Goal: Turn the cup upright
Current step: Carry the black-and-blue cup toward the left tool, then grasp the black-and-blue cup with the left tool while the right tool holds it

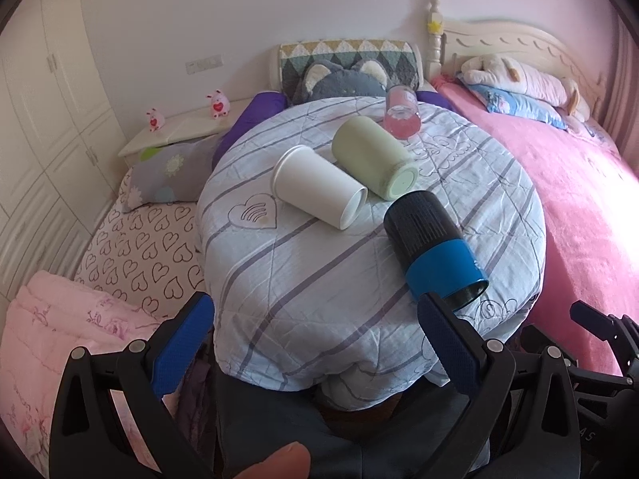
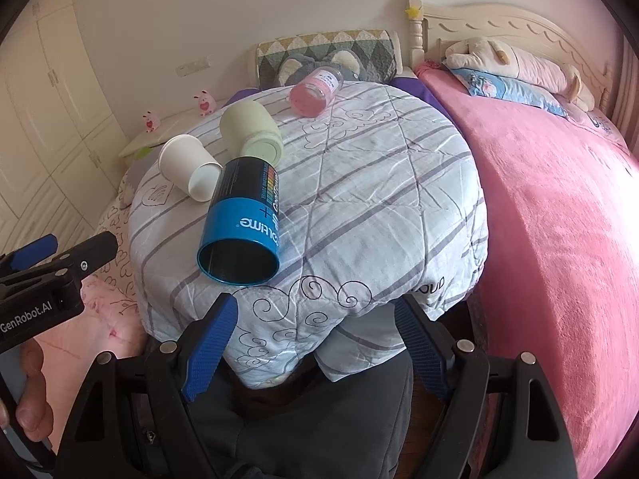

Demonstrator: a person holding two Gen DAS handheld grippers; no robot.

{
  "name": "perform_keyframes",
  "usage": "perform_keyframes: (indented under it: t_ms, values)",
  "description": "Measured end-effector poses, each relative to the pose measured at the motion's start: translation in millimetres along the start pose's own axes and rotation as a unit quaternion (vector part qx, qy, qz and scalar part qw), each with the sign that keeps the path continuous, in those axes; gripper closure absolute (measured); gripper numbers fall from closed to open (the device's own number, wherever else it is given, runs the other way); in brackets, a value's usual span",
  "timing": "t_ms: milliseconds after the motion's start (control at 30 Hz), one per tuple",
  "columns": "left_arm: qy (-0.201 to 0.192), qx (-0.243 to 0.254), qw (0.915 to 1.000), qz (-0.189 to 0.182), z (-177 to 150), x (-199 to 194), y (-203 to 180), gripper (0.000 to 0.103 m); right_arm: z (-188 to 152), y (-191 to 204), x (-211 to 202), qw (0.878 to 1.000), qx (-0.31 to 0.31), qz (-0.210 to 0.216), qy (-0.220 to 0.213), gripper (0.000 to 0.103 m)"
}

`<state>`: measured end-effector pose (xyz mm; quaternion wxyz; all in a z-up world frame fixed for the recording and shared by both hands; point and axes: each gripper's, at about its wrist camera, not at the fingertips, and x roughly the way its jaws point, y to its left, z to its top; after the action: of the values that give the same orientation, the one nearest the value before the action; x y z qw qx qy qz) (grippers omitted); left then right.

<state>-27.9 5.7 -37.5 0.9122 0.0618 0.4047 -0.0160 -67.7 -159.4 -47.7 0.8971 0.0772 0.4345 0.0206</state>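
Several cups lie on their sides on a round table under a pale striped quilt. A black and blue can-like cup lies nearest, its open mouth toward me. Behind it lie a white paper cup, a pale green cup and a pink glass cup. My left gripper is open and empty at the table's near edge, its right finger just below the blue cup. My right gripper is open and empty below the near edge.
A bed with a pink blanket runs along the right. A heart-print cover and pink bedding lie to the left. A nightstand with two small figurines stands at the back left. The left gripper shows in the right wrist view.
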Motion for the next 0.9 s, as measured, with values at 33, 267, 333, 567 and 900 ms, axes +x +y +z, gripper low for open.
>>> perform_keyframes:
  t_ms: [33, 267, 333, 567, 900]
  values:
    - [-0.003, 0.005, 1.0, 0.0, 3, 1, -1, 0.0, 0, -1, 1, 1.0, 0.002, -0.001, 0.001, 0.021]
    - [-0.008, 0.086, 0.9962, -0.012, 23, 16, -10, 0.0, 5, -8, 6, 1.0, 0.019, -0.01, 0.01, 0.021]
    - [0.002, 0.106, 0.9936, -0.041, 27, 21, -13, 0.0, 8, -10, 8, 1.0, 0.026, -0.013, 0.011, 0.021]
    - [0.0, 0.207, 0.9746, -0.086, 39, 32, -27, 0.0, 22, -8, 14, 0.999, 0.036, -0.027, 0.025, 0.021]
    - [-0.017, 0.464, 0.8704, -0.165, 59, 48, -43, 0.0, 38, -10, 24, 0.996, 0.066, -0.041, 0.052, 0.021]
